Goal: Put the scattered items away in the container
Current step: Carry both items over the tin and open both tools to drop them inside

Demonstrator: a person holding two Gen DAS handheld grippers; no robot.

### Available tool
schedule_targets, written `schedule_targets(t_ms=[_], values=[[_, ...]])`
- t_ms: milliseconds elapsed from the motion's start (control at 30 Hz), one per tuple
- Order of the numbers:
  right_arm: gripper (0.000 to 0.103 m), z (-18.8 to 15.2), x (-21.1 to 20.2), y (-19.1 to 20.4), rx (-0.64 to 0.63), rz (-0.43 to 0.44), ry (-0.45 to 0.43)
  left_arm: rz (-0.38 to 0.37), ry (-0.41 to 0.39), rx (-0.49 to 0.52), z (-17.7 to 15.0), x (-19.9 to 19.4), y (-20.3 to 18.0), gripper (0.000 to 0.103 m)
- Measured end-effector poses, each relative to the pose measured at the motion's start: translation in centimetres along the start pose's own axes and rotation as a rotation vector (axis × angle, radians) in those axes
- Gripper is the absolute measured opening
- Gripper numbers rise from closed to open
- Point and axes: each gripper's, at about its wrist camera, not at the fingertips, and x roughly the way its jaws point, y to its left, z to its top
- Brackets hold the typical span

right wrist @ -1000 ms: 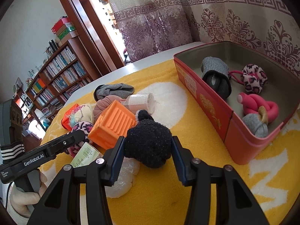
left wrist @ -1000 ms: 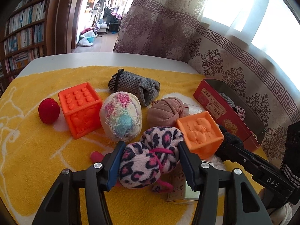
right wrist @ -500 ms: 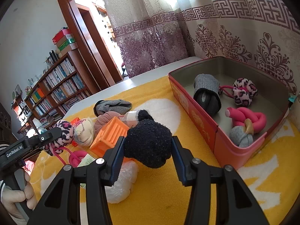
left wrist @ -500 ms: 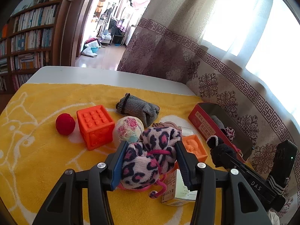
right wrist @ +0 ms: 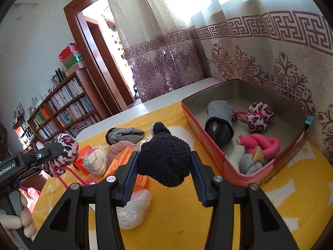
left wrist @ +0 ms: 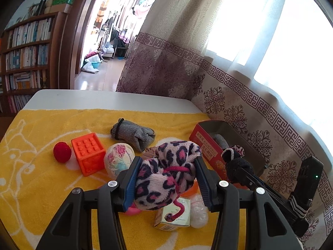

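My left gripper [left wrist: 165, 179] is shut on a leopard-print plush toy [left wrist: 166, 173] with a pink cord and holds it above the yellow towel [left wrist: 41, 187]. It also shows in the right wrist view [right wrist: 62, 156]. My right gripper [right wrist: 164, 175] is shut on a black fuzzy sock ball [right wrist: 166, 158], raised left of the red tin box [right wrist: 229, 166]. The sock ball shows in the left wrist view [left wrist: 237, 164] in front of the box [left wrist: 206, 148]. The box holds a grey-black sock roll [right wrist: 218, 120], a leopard plush [right wrist: 260, 116], a pink knot [right wrist: 260, 145] and a grey ball [right wrist: 249, 164].
On the towel lie a red ball [left wrist: 62, 152], an orange cube [left wrist: 88, 153], a pastel ball [left wrist: 118, 160], a grey sock [left wrist: 133, 134], a small carton [left wrist: 173, 214] and a white plastic wad [right wrist: 133, 208]. A second orange cube [right wrist: 120, 164] and a pink-brown sock [right wrist: 117, 148] lie nearby. A curtain hangs behind the box.
Both grippers have risen from the towel with their items. The left lifted the leopard plush clear of the pile; the right carried the black sock ball higher, nearer the box.
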Motion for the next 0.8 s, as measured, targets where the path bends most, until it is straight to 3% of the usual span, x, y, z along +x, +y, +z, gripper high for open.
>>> schedule_targets(t_ms=[433, 800], values=[[0.052, 4.0, -4.7, -7.1, 0.062, -0.165, -0.144, -0.091, 0.028, 0.105, 1.5, 2.4, -6.2, 0.053], [0.052, 4.4, -3.8, -10.3, 0.090, -0.204, -0.146, -0.182, 0.058, 0.177, 3.3, 6.9, -12.7, 0.053]])
